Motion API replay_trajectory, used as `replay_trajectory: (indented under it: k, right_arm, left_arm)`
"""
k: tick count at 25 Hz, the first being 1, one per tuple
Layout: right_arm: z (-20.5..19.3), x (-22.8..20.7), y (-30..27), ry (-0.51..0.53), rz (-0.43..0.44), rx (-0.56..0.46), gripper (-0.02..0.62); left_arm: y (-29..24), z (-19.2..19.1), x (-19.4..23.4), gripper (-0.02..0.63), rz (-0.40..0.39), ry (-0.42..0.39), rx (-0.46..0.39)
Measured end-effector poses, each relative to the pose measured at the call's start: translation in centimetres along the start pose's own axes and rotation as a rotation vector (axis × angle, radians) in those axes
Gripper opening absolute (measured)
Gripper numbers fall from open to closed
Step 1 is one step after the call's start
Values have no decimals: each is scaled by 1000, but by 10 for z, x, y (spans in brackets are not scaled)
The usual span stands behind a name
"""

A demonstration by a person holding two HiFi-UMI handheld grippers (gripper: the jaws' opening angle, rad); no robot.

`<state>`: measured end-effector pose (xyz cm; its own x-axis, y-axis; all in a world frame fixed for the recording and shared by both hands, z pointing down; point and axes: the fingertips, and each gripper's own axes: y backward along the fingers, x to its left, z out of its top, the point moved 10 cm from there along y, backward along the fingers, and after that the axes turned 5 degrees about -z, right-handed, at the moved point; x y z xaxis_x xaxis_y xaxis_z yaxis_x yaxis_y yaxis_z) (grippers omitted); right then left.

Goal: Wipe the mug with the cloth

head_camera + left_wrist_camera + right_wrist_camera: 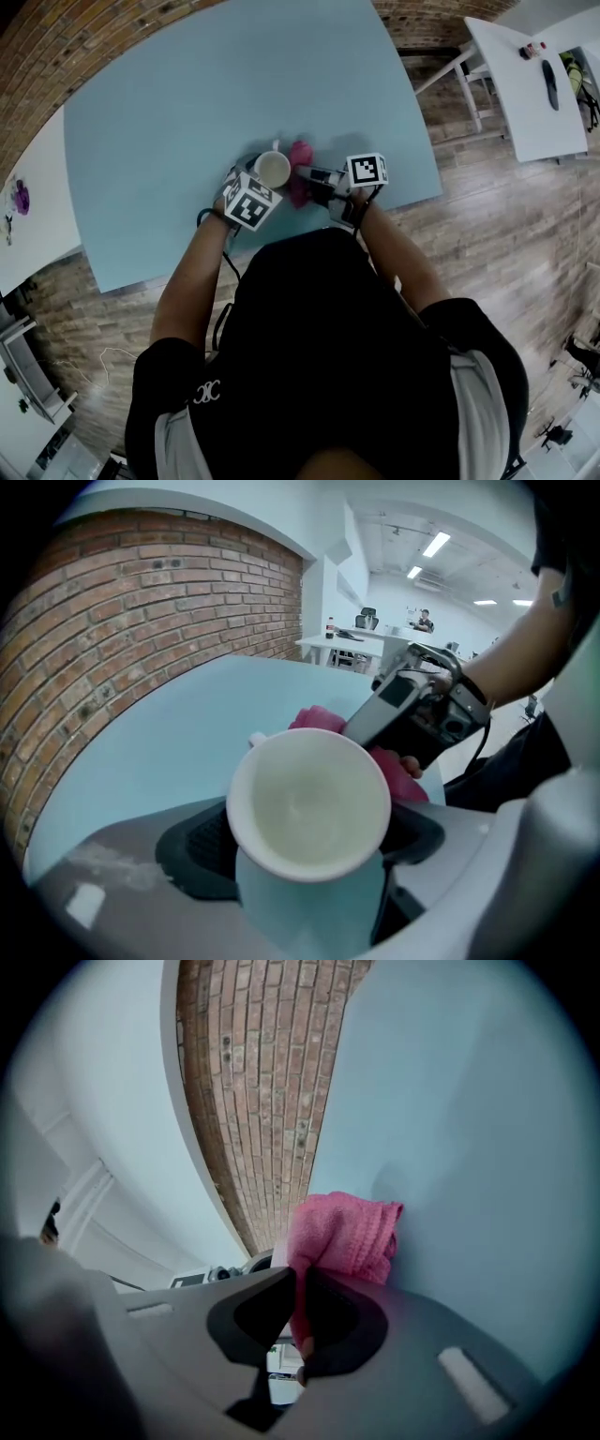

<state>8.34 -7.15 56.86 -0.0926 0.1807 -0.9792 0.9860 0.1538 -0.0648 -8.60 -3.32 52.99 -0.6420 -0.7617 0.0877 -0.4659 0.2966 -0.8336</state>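
Your left tool (307, 844) clamps the white ceramic mug (309, 803) at frame centre, jaws wide; your right tool (298, 1312) pinches the pink terry cloth (342, 1232) just right of it.

Nothing legible anywhere I look, only a small white emblem (208, 392) on the person's black shirt (319, 347), too small to read.

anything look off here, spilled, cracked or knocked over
Nothing stands out. The mug is clamped in the left gripper, empty, its rim whole as far as shows, with no spill on the table. The pink cloth is pinched in the right gripper beside it.
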Motion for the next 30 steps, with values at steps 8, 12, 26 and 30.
replay_trajectory:
  k: [8,12,26,30]
  right_arm:
    - [16,-14,1,36,-176,1,35]
    - [16,-9,-10,18,-1,-12,35]
    - [-19,7,-3,-19,4,82,35]
    - [-41,9,2,-20,-177,183,36]
  left_arm:
    - [7,-8,-5,434,16,59,-20]
    - [13,-17,-10,434,42,28,-20]
    - [27,-48,-2,390,46,-137,81]
    - [28,-48,-3,291,27,-171,91]
